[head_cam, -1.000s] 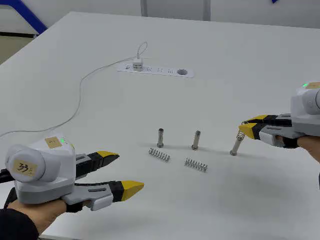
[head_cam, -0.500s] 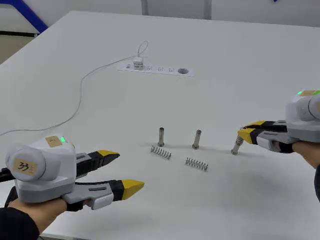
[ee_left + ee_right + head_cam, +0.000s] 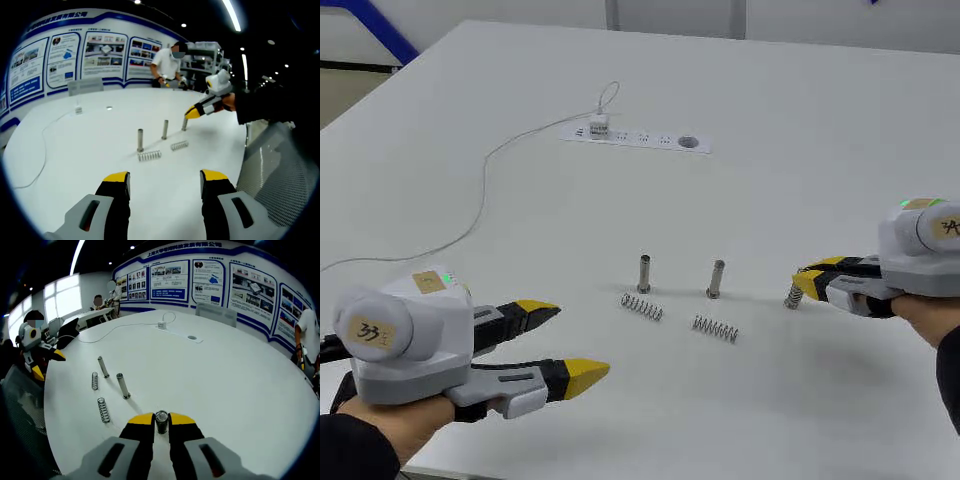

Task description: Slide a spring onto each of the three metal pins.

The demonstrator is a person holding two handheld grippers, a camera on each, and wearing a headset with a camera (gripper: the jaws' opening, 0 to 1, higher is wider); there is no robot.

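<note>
Jaws of the right gripper [image 3: 807, 284] are pressed together, pinching the top of the third spring [image 3: 793, 297], which sits around the right pin [image 3: 161, 415] at the right end of the row. In the right gripper view the two yellow tips close on either side of that pin's round top. The pin and its spring stand on the white bench [image 3: 790, 150], leaning a little.

To the left of it the middle pin [image 3: 716, 279] stands upright and bare, and further left the left pin [image 3: 644, 273] does the same; the three are spaced apart in a line. Just on the near side of the left pin the first loose spring [image 3: 640, 307] lies flat on the bench, and the second loose spring [image 3: 714, 328] lies flat near the middle pin, a bit nearer the person.

Well apart from all of these, at the near left, the left gripper [image 3: 560, 340] hangs over the bench with its jaws spread wide and nothing between them.

At the far side a white power strip [image 3: 638, 138] lies flat, with a small white plug [image 3: 598, 125] in it and a thin white cable [image 3: 480, 190] trailing off to the left.
</note>
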